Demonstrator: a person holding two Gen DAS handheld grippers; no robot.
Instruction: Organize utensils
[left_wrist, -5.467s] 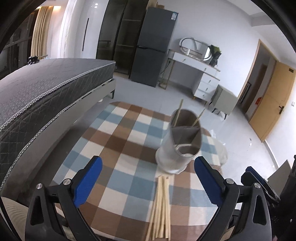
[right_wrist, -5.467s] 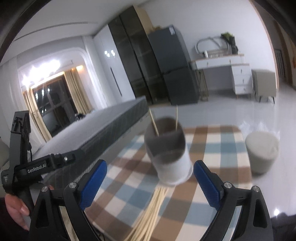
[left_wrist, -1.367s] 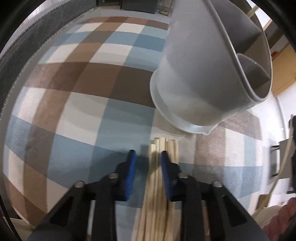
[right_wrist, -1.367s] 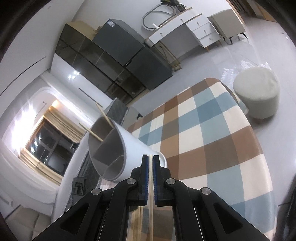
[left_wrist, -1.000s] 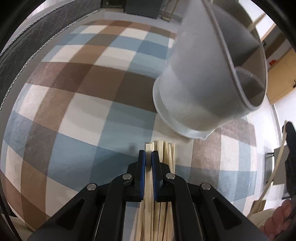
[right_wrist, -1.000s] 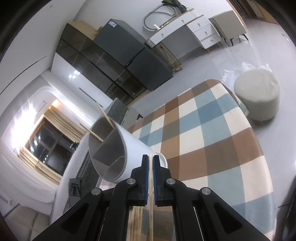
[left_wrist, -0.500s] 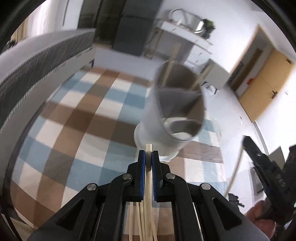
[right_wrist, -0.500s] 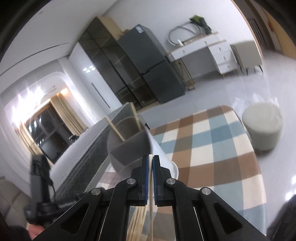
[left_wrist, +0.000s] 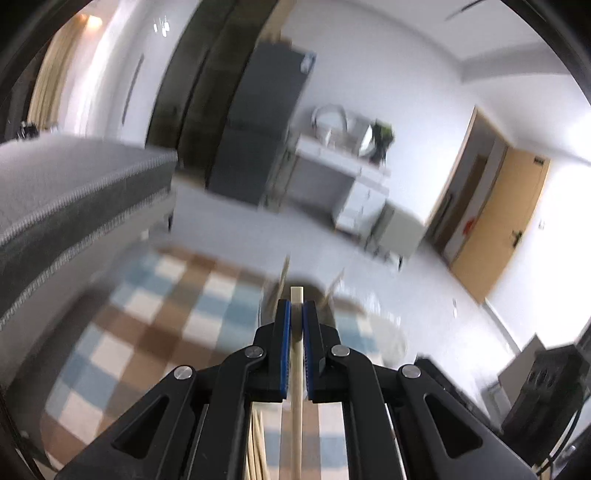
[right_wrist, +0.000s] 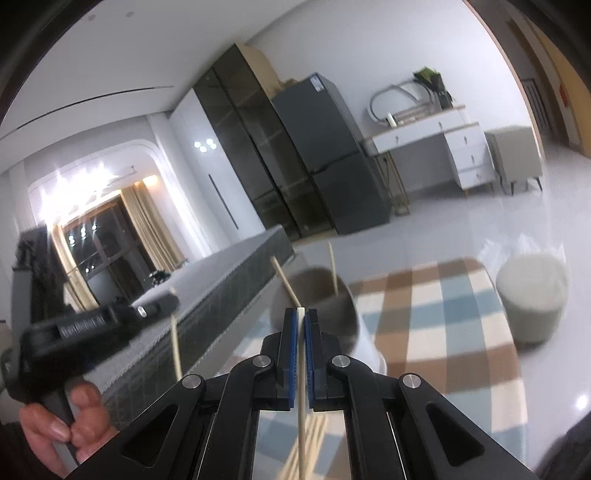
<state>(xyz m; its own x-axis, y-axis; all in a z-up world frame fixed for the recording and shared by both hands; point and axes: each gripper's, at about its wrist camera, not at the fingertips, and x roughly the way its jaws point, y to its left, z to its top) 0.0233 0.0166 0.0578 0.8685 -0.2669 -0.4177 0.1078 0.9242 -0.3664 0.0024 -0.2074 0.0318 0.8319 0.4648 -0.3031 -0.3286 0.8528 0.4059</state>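
**Each gripper clamped on one chopstick, holder just ahead**

While the left gripper points out over the checked tablecloth, its two blue-padded fingers are pressed together on a single pale wooden chopstick. The stick runs straight down the narrow gap between the pads; its squared tip pokes out just past the fingertips and the rest of it trails back under the gripper toward the camera. Below and to the left of the fingers, more loose chopsticks lie on the cloth. Right beyond the fingertips, blurred, stands the grey holder, with two sticks rising out of it on either side of the clamped tip.

The right gripper shows the same grip: its fingers are closed on another chopstick, whose tip just clears the fingertips while the shaft slants back beneath them. The holder sits directly ahead of these fingers, partly hidden behind them, its open mouth turned toward the camera. Two sticks already stand in it, one leaning left of the fingertips, one upright just to their right. A loose pile of chopsticks lies under the fingers. To the far left of this view, a person's hand grips the handle of the left gripper, and a stick hangs down from its front end.
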